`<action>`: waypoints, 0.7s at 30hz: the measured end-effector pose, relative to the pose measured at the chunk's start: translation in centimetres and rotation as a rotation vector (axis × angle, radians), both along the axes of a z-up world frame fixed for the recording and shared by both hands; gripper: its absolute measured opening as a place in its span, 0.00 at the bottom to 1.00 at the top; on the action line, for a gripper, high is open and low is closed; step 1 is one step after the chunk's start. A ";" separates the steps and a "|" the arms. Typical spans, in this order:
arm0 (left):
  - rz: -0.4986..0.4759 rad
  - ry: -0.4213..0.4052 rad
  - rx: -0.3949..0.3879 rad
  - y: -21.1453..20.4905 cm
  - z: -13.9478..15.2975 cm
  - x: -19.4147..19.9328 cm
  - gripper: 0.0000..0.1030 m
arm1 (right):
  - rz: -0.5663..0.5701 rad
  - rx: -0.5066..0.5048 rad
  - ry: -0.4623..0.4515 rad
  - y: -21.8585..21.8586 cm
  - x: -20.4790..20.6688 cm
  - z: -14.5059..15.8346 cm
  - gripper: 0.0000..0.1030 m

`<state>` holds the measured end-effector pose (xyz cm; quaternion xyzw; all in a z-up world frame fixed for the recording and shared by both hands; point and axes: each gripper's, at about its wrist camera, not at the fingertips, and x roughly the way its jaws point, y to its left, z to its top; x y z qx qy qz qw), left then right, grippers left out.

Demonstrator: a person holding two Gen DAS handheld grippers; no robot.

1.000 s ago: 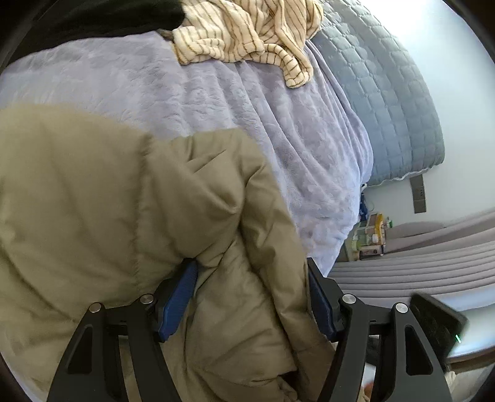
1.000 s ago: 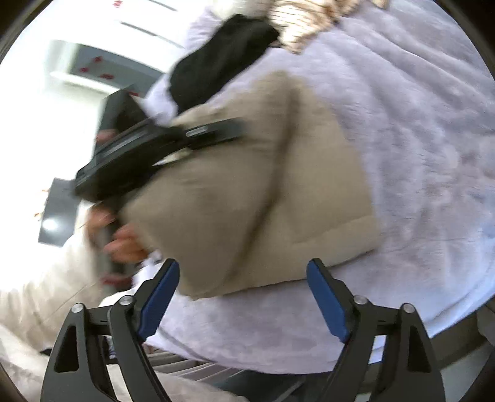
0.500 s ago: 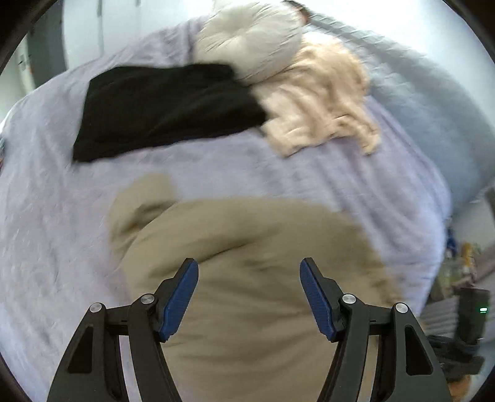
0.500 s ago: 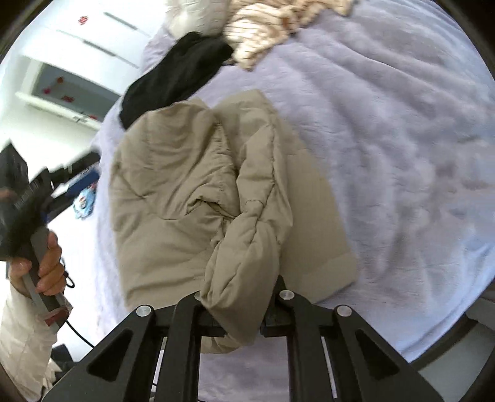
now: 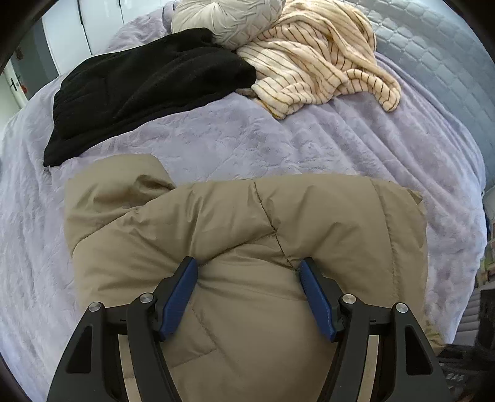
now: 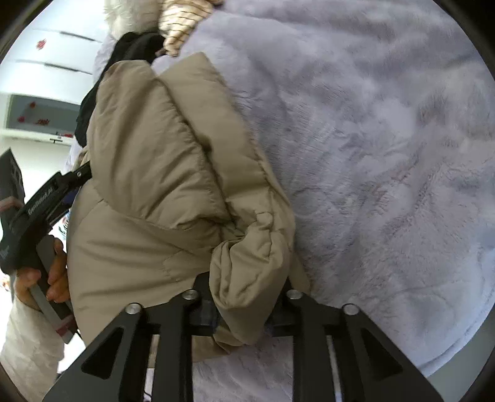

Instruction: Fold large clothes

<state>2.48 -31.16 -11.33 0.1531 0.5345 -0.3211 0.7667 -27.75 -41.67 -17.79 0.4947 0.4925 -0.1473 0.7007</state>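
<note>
A big puffy tan jacket (image 5: 247, 235) lies on a soft, fuzzy lilac blanket (image 5: 309, 139) that covers the bed. The jacket sits close to the near edge of the bed, folded into a thick bundle.

The left gripper (image 5: 247, 290) is over the jacket, near its bottom part. Its two black arms with blue pads (image 5: 178, 297) are spread wide apart, and the pads touch a puffy bump of the jacket between them without squeezing it. In the right wrist view, this same gripper (image 6: 46, 198) shows at the far side of the jacket, with the person's left hand (image 6: 43, 278) wrapped around its handle.

The right gripper (image 6: 244, 312) is pinched tight on a rolled-up fold of the tan jacket. The fold bulges out over the black arms and hides the pads.

Past the top edge of the jacket there is a wide strip of bare blanket. Farther back lie a folded black garment (image 5: 145, 83), a cream sweater with thin dark stripes (image 5: 321, 62) in a loose heap, and a round grey-white pillow (image 5: 225, 18). The black garment is near the jacket's top left corner, but they do not touch.

To the right of the jacket, the blanket is bare all the way to the rounded edge of the bed. A grey quilted headboard (image 5: 433, 55) stands behind the sweater.
</note>
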 end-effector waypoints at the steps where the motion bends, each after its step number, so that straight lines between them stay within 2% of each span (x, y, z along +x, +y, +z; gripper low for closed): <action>1: 0.005 0.005 0.001 0.2 -0.1 0.1 0.67 | 0.009 -0.001 0.013 -0.1 -0.6 0.6 0.36; 2: 0.008 0.008 0.001 0.3 0.0 0.2 0.67 | 0.020 -0.017 0.035 -0.4 -0.6 1.1 0.42; 5: 0.029 0.020 0.001 0.9 0.0 0.5 0.68 | 0.048 -0.073 0.034 -1.1 -1.2 3.9 0.42; 8: 0.040 0.020 0.005 1.1 0.2 0.5 0.68 | 0.040 -0.189 0.018 -2.0 -1.7 7.4 0.42; 10: 0.049 0.020 0.008 1.3 0.4 0.4 0.68 | 0.037 -0.247 -0.021 -2.7 -1.1 9.5 0.42; 13: 0.075 0.024 0.014 1.8 1.0 0.4 0.68 | 0.075 -0.267 -0.070 -2.7 0.7 11.5 0.42; 17: 0.123 0.033 0.016 3.6 2.8 0.2 0.68 | 0.175 -0.265 -0.100 -1.2 3.7 11.9 0.40; 21: 0.175 0.036 0.039 6.1 4.7 -1.0 0.69 | 0.297 -0.233 -0.084 1.4 6.4 9.9 0.40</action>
